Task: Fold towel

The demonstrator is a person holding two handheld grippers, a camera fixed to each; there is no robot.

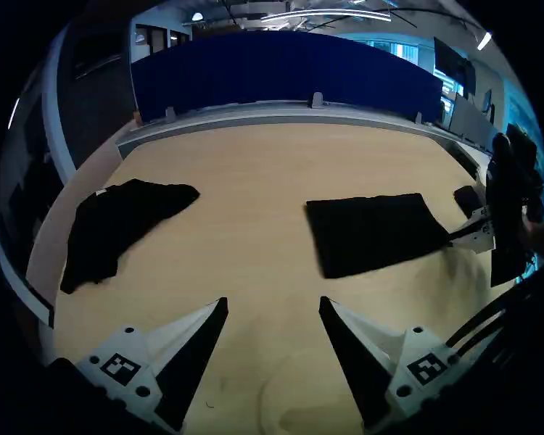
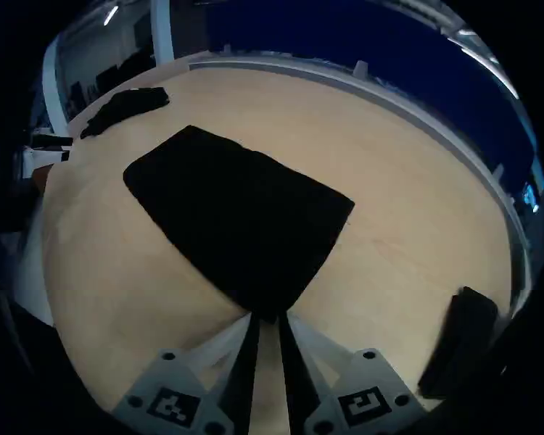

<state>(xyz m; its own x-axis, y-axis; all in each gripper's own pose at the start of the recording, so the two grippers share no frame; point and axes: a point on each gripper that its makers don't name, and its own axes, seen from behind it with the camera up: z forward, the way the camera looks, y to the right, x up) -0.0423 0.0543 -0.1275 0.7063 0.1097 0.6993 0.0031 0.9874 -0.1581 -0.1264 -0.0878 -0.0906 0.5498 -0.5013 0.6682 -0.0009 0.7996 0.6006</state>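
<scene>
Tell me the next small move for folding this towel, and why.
Probably bring the open left gripper to a free corner of the black towel. The right gripper appears pinched on one corner, while the left hangs over bare table, apart from the cloth; two held corners should fold more evenly.

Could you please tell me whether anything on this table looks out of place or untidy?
A black cloth lies crumpled and askew near the edge of the table, unlike the towel, which lies flat and rectangular with one corner pinched by the right gripper. Nothing looks spilled or damaged.
</scene>
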